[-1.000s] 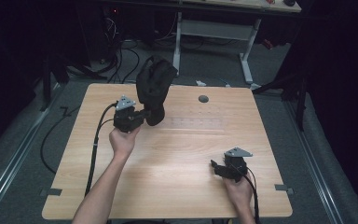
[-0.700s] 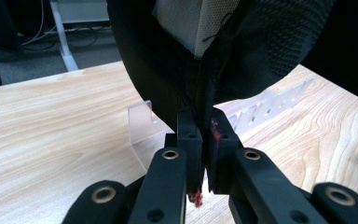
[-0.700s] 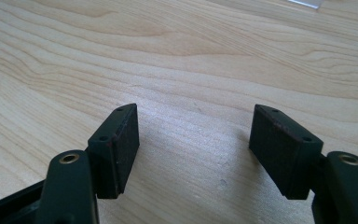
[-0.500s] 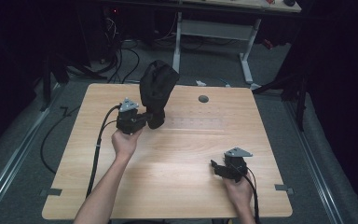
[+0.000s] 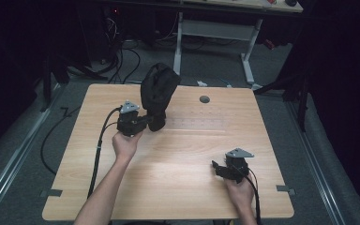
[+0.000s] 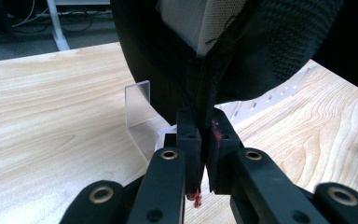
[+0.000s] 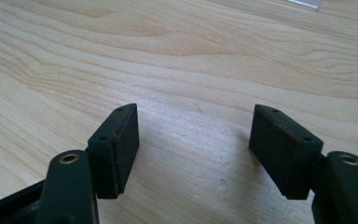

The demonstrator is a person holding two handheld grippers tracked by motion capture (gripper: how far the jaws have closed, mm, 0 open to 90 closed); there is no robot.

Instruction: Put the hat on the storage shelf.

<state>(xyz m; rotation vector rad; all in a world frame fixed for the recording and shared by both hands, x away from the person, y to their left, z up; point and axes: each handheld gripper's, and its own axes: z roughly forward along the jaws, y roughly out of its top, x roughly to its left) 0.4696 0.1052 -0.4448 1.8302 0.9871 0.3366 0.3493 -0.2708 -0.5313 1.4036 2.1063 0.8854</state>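
On the worktop, the bag stands just ahead of the left claw, its edge between the jaws. The right claw sits well apart, toward the near right corner, resting on bare wood

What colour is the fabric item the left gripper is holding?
Black fabric item, with a pale mesh lining inside; clearest in the left gripper view.

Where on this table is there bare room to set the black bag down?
Bare wood lies across the table between the left gripper and right gripper, and on the right half past the round grommet. It is crowded under the black bag, where a clear stand sits.
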